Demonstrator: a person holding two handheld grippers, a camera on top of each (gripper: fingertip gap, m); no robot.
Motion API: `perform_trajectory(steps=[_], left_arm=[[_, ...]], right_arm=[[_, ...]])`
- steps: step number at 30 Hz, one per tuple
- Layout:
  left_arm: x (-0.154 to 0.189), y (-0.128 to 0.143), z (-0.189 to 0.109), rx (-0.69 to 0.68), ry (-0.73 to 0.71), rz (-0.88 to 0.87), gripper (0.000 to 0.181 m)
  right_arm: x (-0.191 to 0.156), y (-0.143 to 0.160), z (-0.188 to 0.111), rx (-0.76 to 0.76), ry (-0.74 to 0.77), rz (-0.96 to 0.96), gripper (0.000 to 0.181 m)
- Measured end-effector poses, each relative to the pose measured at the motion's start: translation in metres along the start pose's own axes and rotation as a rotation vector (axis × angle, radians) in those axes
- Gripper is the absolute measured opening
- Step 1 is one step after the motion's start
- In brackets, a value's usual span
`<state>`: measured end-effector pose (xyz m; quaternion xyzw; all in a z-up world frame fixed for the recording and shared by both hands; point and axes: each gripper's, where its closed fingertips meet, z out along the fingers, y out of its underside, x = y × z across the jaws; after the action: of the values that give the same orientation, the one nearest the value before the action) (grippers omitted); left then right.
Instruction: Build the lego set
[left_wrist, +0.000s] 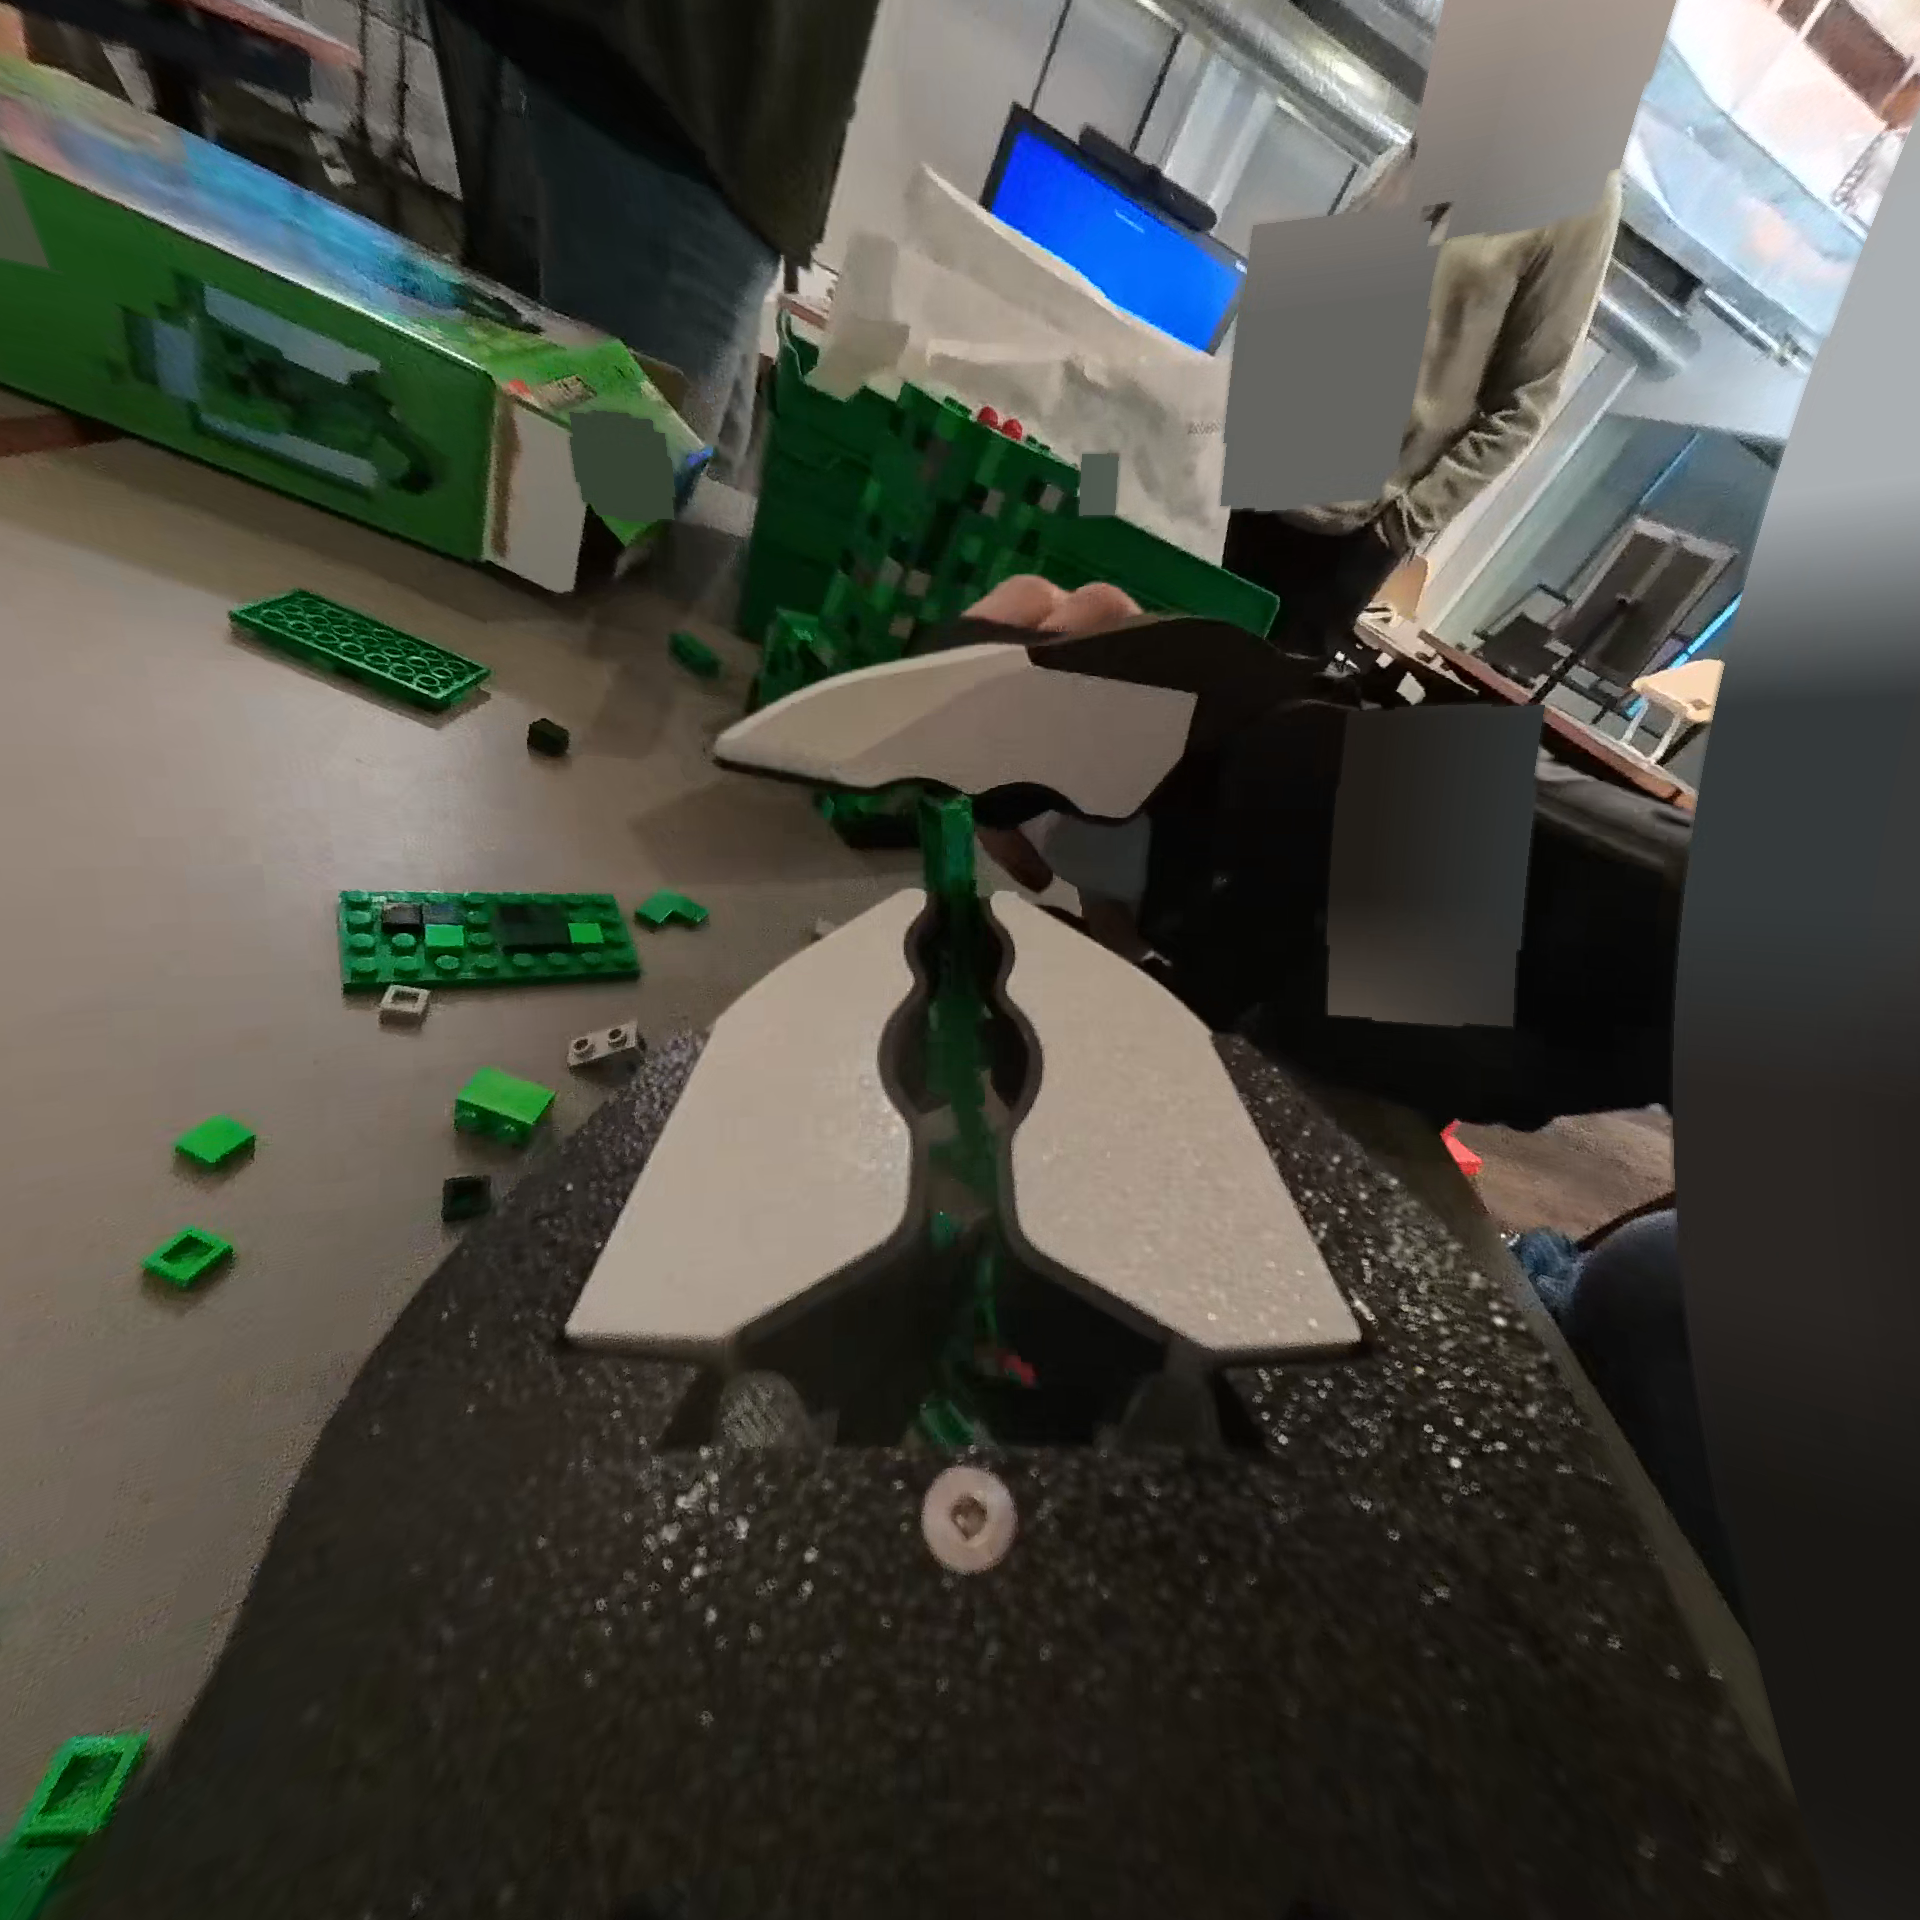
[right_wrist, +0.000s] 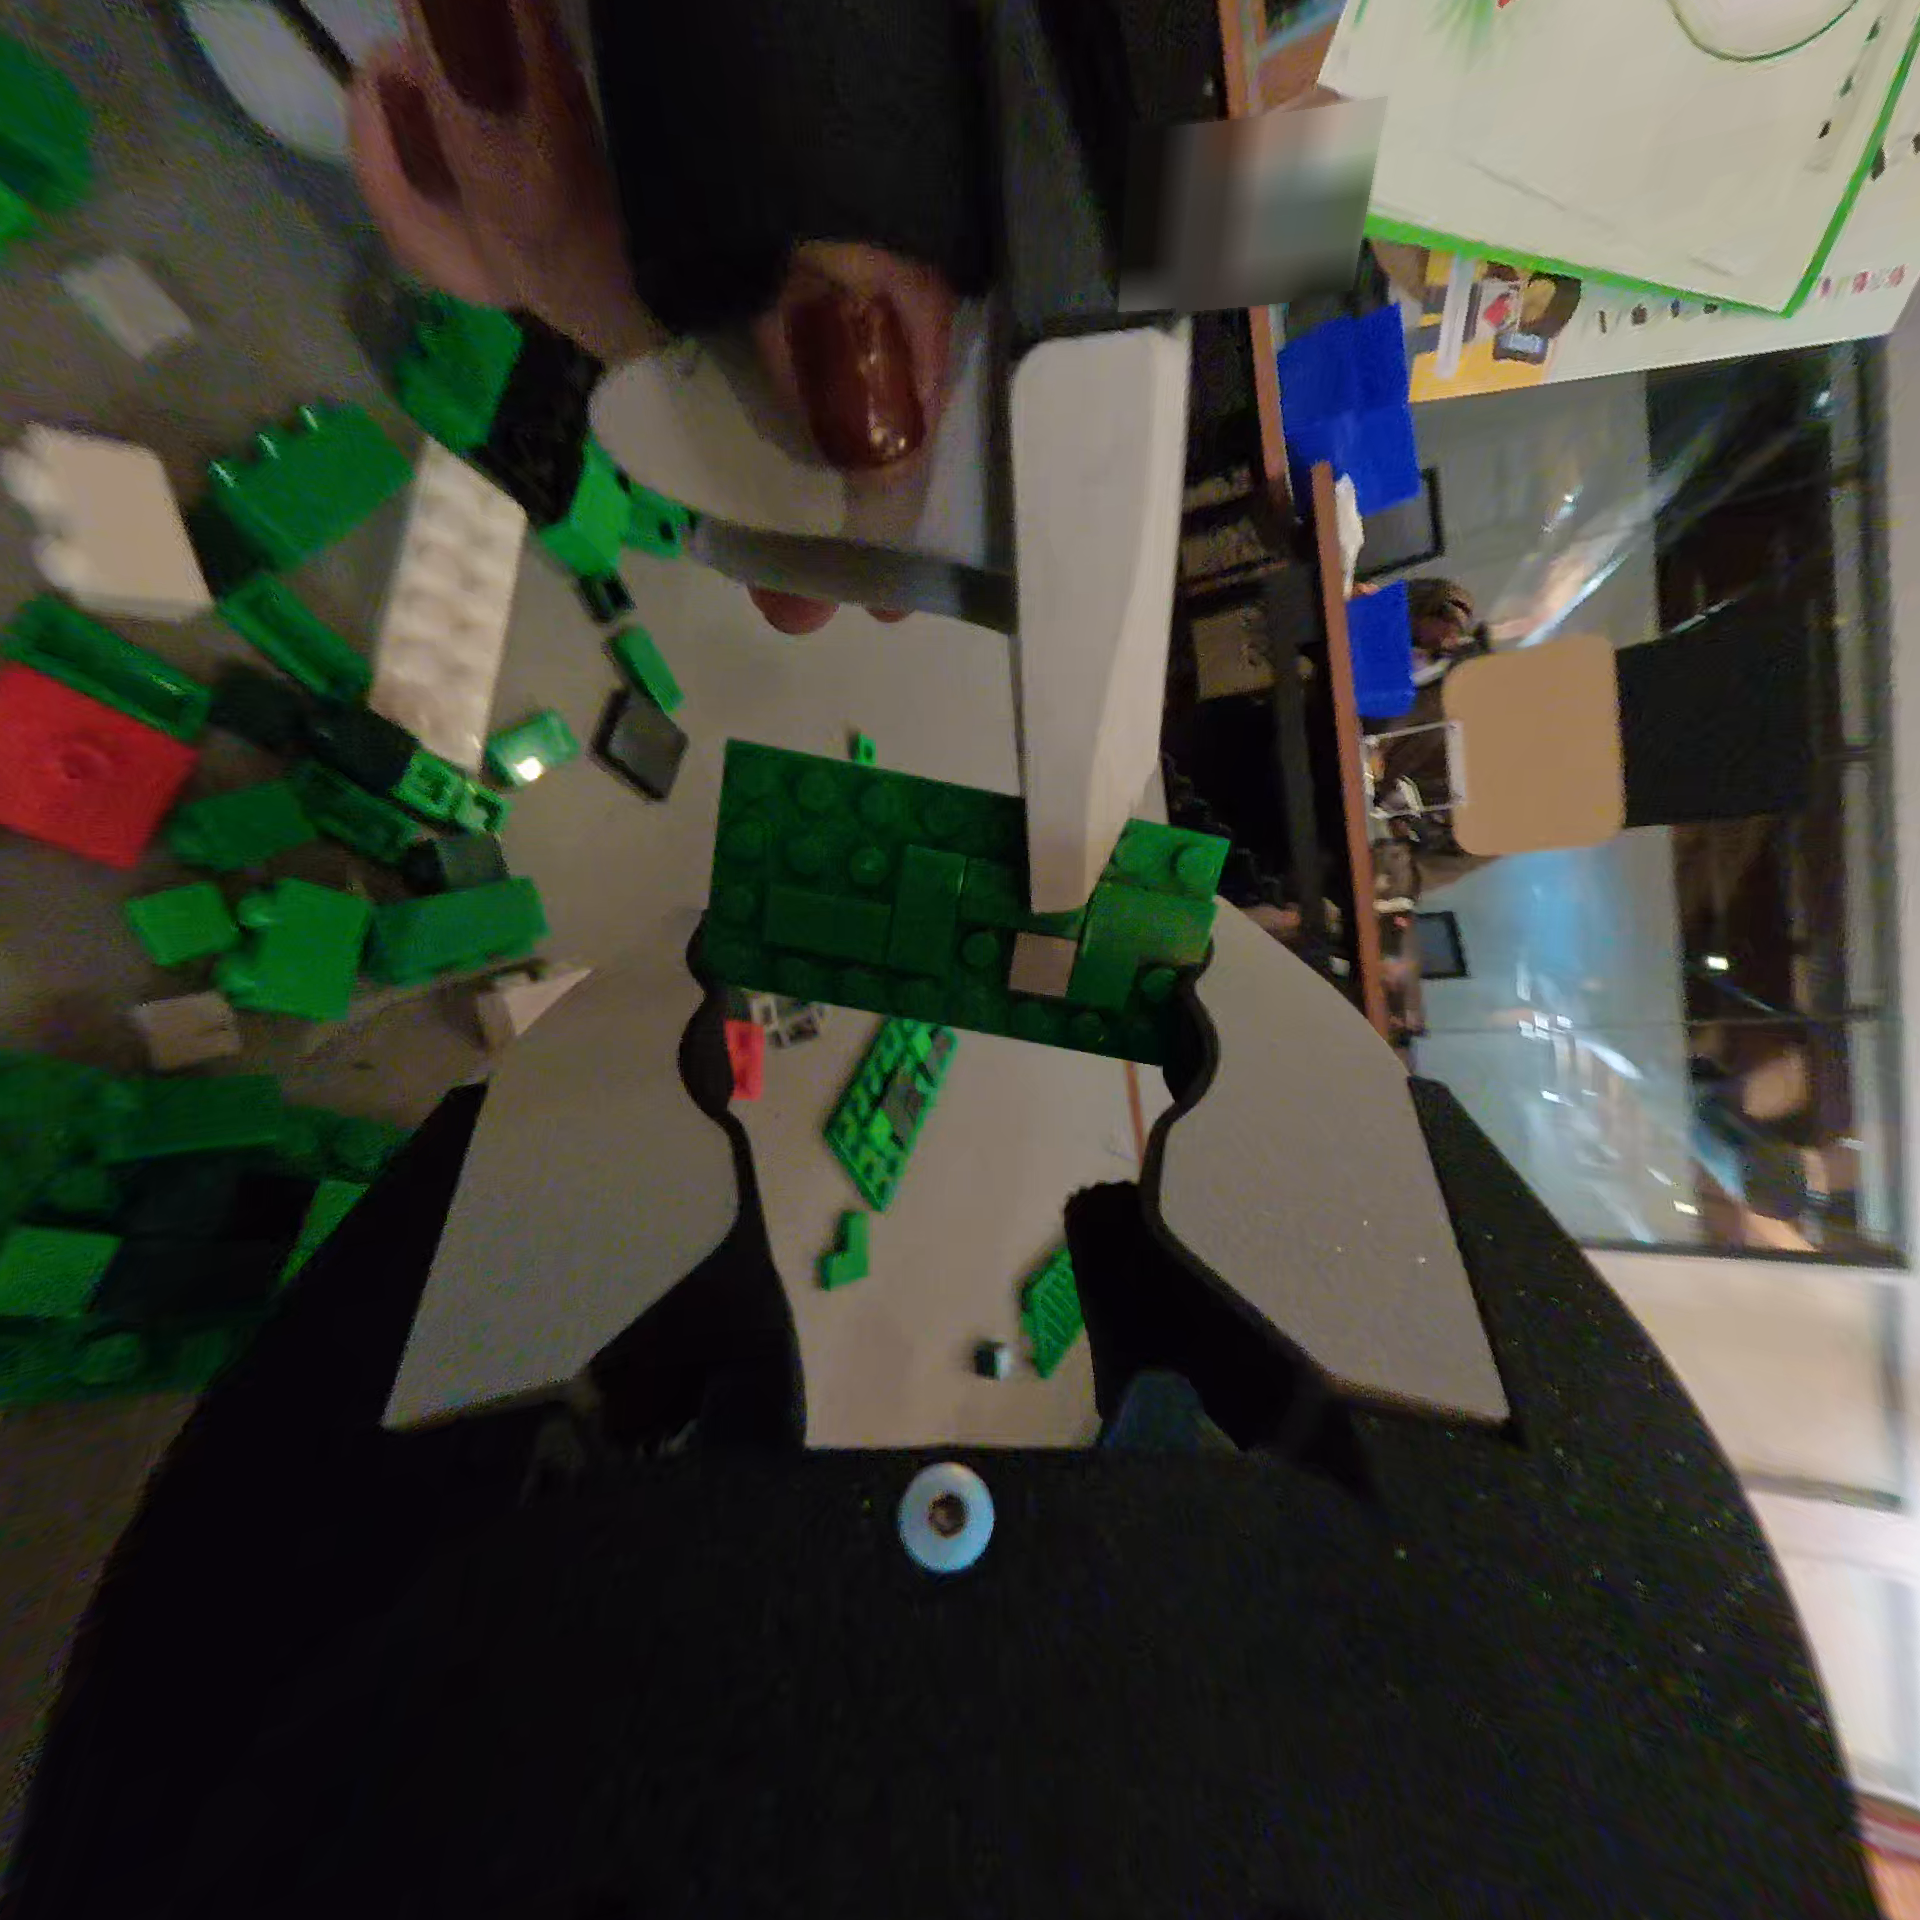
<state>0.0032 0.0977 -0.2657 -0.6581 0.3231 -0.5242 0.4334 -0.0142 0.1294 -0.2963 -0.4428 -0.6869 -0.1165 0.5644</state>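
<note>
The left gripper is pinching a green studded lego plate carrying green tiles and one small grey square tile through its thickness, jaws drawn narrow on it, while the right gripper, jaws standing wide, is spanning the same plate by its short ends, which appear seated in the finger notches; the plate is hanging in the air above the grey tabletop, not resting on it. With two grips on one thin piece, any twist or pull between them is likely risking a bent plate or popped tiles, the grey square tile among them, since one white left finger is pressing on the face just beside it. A loosened end grip would be letting the plate swing on the left pinch and fall into the loose green, white and red bricks scattered below. A second green plate with dark and light tiles is lying flat near a green L-shaped piece, well apart from the tall, partly built green block model and the green cardboard box beyond; a dropped tile among such similar green parts would probably be hard to pick out again
</note>
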Motion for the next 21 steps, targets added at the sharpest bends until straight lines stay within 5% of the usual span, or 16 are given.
perform_trajectory(steps=[7,16,21], left_arm=[[-0.014,-0.004,0.0,0.043,-0.143,-0.02,0.005],[-0.016,0.001,0.002,0.03,-0.158,-0.132,0.004],[-0.023,0.0,-0.002,0.131,-0.095,-0.332,0.004]], right_arm=[[0.003,-0.005,0.008,-0.024,-0.04,0.307,0.098],[0.0,0.003,0.021,-0.138,0.035,0.233,0.091],[0.01,0.01,0.027,-0.249,0.173,0.011,0.09]])
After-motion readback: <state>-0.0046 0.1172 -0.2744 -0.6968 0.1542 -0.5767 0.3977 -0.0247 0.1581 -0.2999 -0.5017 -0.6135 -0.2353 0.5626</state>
